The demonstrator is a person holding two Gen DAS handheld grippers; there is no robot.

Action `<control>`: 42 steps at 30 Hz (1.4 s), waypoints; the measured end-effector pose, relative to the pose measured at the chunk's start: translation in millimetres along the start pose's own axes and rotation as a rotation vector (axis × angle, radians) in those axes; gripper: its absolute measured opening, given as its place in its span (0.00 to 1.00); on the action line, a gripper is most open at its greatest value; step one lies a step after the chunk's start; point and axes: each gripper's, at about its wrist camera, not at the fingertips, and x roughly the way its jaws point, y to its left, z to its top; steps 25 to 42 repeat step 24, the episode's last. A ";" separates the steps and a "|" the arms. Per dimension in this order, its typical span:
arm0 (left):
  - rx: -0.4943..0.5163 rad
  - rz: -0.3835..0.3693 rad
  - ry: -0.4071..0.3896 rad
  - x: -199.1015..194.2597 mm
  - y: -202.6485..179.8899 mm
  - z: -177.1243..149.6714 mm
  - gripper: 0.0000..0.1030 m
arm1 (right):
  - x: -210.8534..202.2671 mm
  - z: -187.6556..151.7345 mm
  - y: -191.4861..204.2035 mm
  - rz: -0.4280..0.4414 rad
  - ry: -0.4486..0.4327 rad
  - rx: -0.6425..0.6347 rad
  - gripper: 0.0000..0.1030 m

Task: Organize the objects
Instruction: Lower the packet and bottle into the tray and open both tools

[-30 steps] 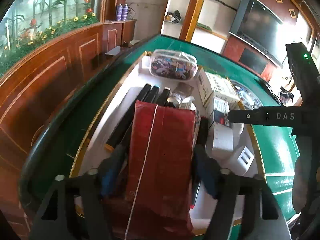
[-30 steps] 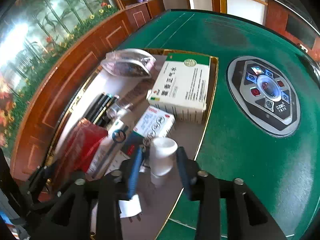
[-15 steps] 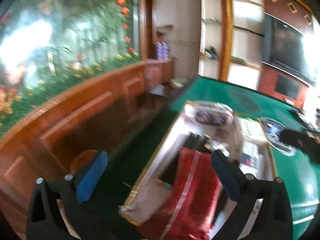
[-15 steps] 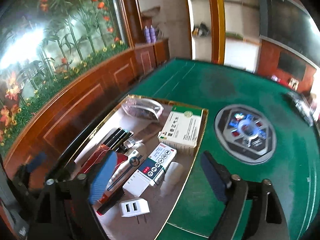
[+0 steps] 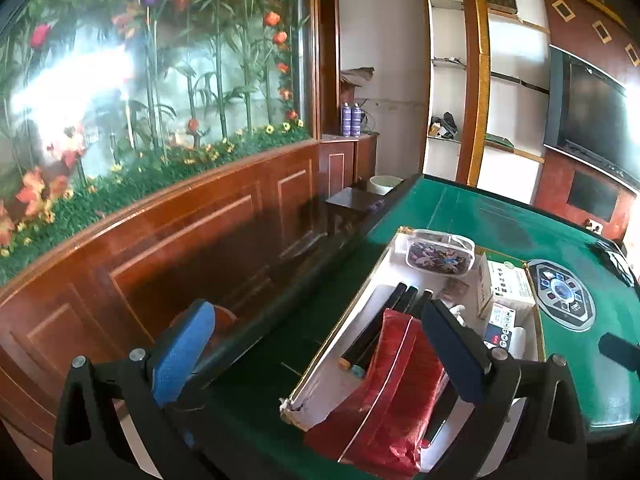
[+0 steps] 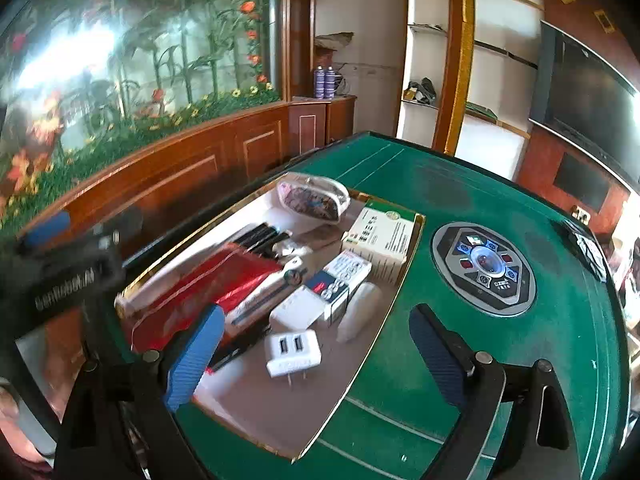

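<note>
A gold-rimmed white tray on the green table holds a red pouch, black pens, a clear patterned pouch, a white and green box, a small medicine box, a white bottle lying down and a white USB plug. My right gripper is open and empty above the tray's near end. My left gripper is open and empty above the tray's left edge, with the red pouch below it. The tray shows there too.
The green table has a round control panel in its middle. A wood-panelled wall with a flower mural runs along the left. A small dark side table with a bowl stands beyond the table's far edge.
Both grippers opened and pulled back from the tray. The left let go of the red pouch. The right let go of the white bottle, which now lies on its side.
</note>
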 end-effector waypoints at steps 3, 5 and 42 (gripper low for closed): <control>0.014 0.016 -0.010 -8.6 -4.0 0.0 1.00 | -2.0 -8.8 8.8 -0.003 0.007 -0.036 0.95; 0.017 0.015 -0.006 -12.9 -6.2 -0.5 1.00 | -4.8 -13.3 12.5 -0.004 0.006 -0.056 0.95; 0.026 0.068 0.020 -17.4 -14.8 -10.6 1.00 | -4.3 -25.5 21.7 -0.005 0.027 -0.089 0.97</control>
